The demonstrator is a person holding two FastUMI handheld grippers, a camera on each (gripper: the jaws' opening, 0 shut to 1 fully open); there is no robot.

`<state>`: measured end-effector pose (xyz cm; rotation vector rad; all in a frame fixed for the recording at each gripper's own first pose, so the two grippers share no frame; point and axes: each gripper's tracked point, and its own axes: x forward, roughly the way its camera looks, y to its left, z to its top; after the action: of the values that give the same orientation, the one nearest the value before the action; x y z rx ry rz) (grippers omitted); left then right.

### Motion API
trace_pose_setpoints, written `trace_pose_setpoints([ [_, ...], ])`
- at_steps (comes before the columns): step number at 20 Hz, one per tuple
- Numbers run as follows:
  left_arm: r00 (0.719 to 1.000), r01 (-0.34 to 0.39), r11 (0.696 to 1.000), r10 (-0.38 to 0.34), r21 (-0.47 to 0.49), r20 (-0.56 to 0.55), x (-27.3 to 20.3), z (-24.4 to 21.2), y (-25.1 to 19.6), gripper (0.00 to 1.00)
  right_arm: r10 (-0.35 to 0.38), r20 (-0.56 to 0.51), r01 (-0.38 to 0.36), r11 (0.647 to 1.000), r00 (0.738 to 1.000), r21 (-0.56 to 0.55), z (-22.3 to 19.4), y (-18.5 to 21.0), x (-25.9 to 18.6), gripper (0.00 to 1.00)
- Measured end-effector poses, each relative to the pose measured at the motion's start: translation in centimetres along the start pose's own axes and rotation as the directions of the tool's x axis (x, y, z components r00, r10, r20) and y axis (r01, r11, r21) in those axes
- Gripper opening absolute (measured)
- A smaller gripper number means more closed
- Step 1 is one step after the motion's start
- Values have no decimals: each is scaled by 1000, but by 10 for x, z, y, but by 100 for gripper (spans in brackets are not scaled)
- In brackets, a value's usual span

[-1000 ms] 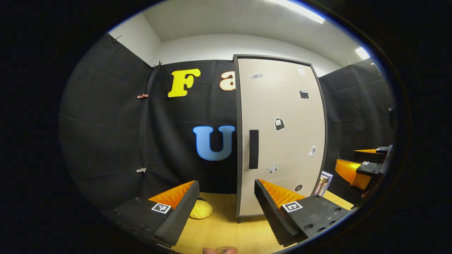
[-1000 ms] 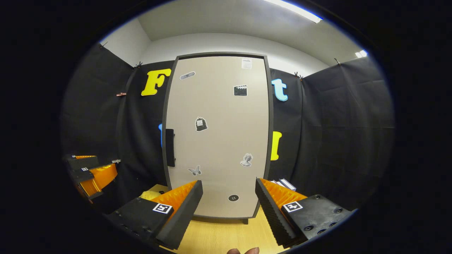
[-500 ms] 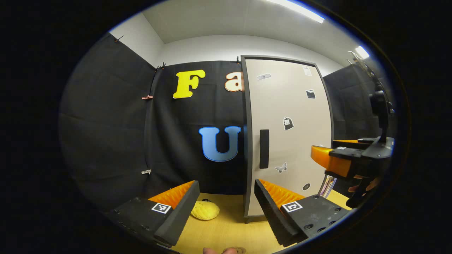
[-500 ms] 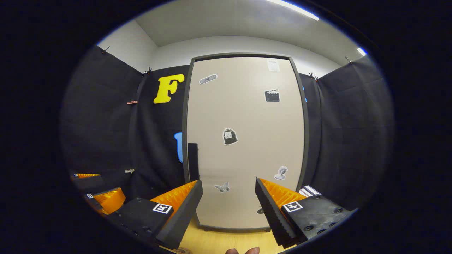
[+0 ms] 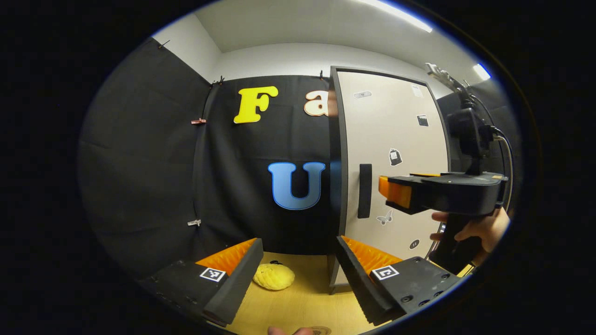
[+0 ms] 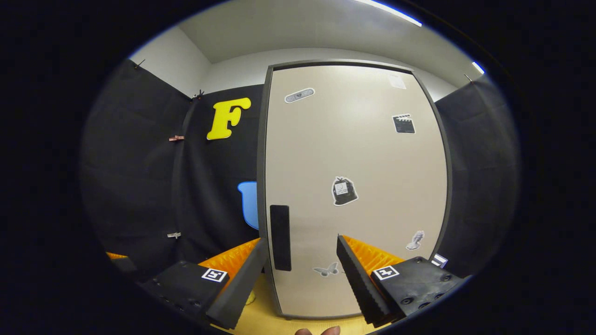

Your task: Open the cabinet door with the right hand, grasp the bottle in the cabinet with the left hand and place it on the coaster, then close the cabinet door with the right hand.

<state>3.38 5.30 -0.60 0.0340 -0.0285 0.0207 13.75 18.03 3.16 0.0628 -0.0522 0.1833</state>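
The tall beige cabinet door (image 6: 354, 186) is closed and hides the inside. Its black vertical handle (image 6: 280, 237) sits at the door's left edge. My right gripper (image 6: 301, 270) is open, close in front of the door, and the handle is just above its left finger. In the left gripper view the right gripper (image 5: 389, 193) shows from the side, held by a hand (image 5: 484, 228), its tips just right of the handle (image 5: 364, 190). My left gripper (image 5: 298, 270) is open and empty, low over the wooden table (image 5: 298, 302), left of the cabinet (image 5: 396, 139).
A yellow knobbly object (image 5: 274, 276) lies on the table near the cabinet's left foot. A small round brown disc (image 5: 320, 331) peeks in at the bottom edge. Books (image 6: 440, 259) stand right of the cabinet. Black cloth walls close the booth.
My right gripper has moved forward and left, up to the door near its handle. The left gripper view has swung left, so the cabinet now sits further right in it.
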Motion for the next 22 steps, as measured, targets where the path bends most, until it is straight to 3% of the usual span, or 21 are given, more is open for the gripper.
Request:
trace_pose_setpoints([
  [6, 1000, -6, 1000, 5, -19, -19, 15, -9, 14, 98, -6, -34, 6, 1000, 999, -19, -25, 19, 42, 98],
  [10, 999, -13, 1000, 12, -18, -35, 21, -16, 23, 98, -49, -35, 49, 999, 998, -3, -33, 18, 67, 97],
  [11, 999, -16, 1000, 15, -19, -34, 22, -17, 26, 98, -61, -31, 61, 998, 998, 1, -34, 16, 72, 89],
  [14, 999, -25, 999, 24, -26, -26, 20, -16, 37, 98, -65, -25, 65, 998, 998, 18, -37, 21, 84, 83],
  [15, 999, -29, 999, 28, -26, -22, 19, -16, 39, 98, -74, -35, 75, 997, 997, 22, -39, 21, 87, 70],
  [16, 999, -35, 999, 35, -25, -19, 17, -15, 43, 98, -75, -38, 76, 997, 996, 29, -41, 23, 85, 51],
  [18, 999, -46, 998, 45, -30, -19, 13, -17, 47, 98, -115, -53, 117, 993, 992, 27, -43, 16, 92, 52],
  [19, 999, -50, 998, 49, -36, -22, 11, -20, 46, 98, -111, -47, 113, 993, 993, 36, -45, 16, 86, 35],
  [22, 998, -61, 997, 59, -47, -34, 5, -22, 47, 98, -85, -46, 87, 996, 995, 23, -45, 18, 84, 28],
])
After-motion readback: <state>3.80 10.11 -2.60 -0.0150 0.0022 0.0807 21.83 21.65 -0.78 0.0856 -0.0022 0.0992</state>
